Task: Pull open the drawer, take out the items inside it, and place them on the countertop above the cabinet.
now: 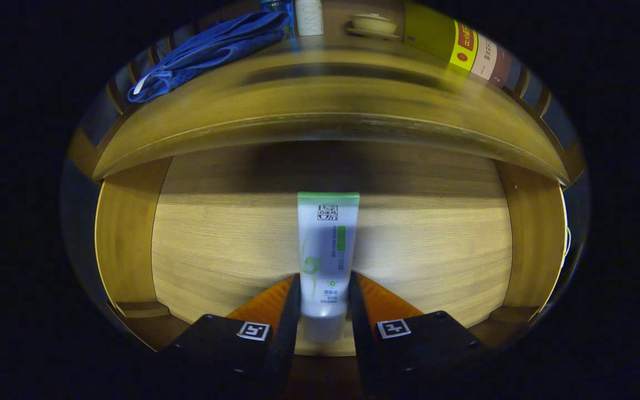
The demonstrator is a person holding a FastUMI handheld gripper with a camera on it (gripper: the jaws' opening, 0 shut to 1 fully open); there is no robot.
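Gripper (324, 303) clenched on a tube (326, 250) inside the open drawer (214, 255).

Both fingers press the smooth white, green-ended tube, which points away over the drawer's pale wood-grain floor. Beyond the tube, on the wooden countertop (320, 94), lie a crumpled blue cloth (209, 53), a small dish (374, 25) and books (453, 44).

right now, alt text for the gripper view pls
The gripper is shut on a white and green tube in the open wooden drawer. Beyond, on the countertop, lie a blue towel, a small lidded dish and books.
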